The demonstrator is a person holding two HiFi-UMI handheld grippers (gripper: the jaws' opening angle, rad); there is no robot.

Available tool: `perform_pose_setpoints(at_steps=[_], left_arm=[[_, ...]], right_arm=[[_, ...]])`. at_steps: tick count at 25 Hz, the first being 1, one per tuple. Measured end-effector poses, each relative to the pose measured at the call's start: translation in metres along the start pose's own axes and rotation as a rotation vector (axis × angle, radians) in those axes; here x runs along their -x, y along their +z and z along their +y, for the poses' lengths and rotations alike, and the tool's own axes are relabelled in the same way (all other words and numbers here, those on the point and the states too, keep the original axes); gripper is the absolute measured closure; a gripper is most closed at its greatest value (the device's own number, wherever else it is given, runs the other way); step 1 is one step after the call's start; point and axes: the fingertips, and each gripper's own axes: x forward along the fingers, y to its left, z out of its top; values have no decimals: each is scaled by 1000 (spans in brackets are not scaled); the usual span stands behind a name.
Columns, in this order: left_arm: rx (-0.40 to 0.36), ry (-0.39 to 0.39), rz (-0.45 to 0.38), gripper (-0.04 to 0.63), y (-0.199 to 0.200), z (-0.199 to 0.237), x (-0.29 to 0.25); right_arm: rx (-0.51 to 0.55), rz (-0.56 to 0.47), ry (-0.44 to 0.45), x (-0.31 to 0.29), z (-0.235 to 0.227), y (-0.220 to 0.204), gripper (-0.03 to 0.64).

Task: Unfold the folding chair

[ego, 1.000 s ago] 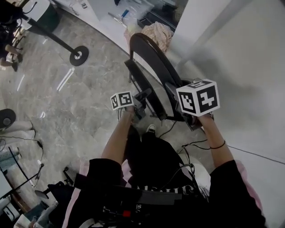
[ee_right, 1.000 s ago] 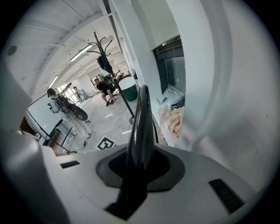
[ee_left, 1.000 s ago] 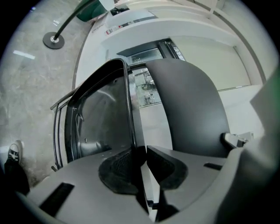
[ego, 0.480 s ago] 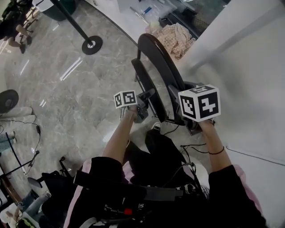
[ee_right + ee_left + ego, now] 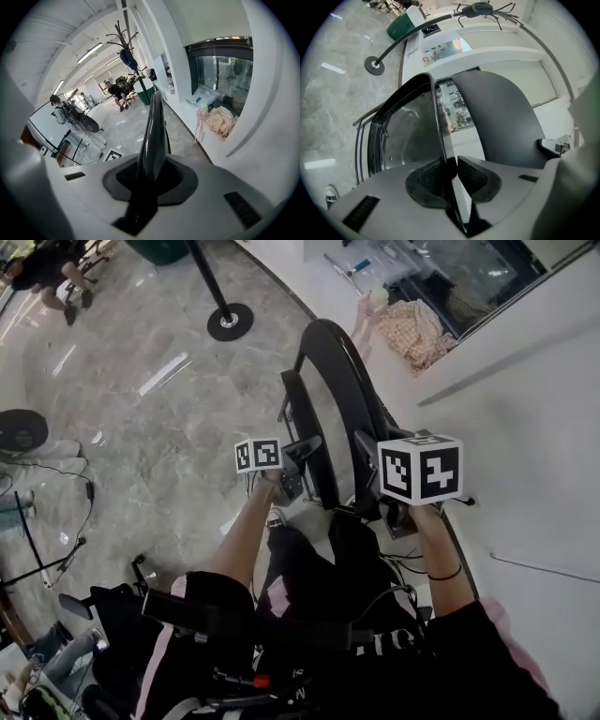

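Beyond folding chair [image 5: 300, 423], stanchion base [image 5: 230, 322]; crumpled cloth [image 5: 412, 329]

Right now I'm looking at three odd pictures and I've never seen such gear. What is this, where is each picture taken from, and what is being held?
There is no robot here. A person wears a camera on the head and holds a two-jawed tool, called a gripper, in each hand. The head view looks down over their arms. The left gripper and the right gripper each carry a cube with square markers and a camera of their own. The two round pictures look along each gripper's jaws.

Both grippers are closed on thin black edges of the folding chair. It stands on the grey stone floor and looks folded, not yet opened out. Farther off are a round-footed stand and a checked cloth.
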Motion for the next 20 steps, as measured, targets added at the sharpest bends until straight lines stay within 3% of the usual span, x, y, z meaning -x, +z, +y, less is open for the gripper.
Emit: perform_pose_setpoints(at_steps=[6,12,15,20], left_arm=[[-1,3,-21,518,-3,36,115],[37,-37,-85,517,-3,64,191],[48,-64,-90,517,-4,67,203],[64,-103,-121,518,-3,70,214]], right_arm=[[9,-5,38,-25,100,-27,542],[54,-20,82,-47,178,-39,531],[66,-16,96,-50,192,-41,521],[45,-16,90,-47,173,-40,523]])
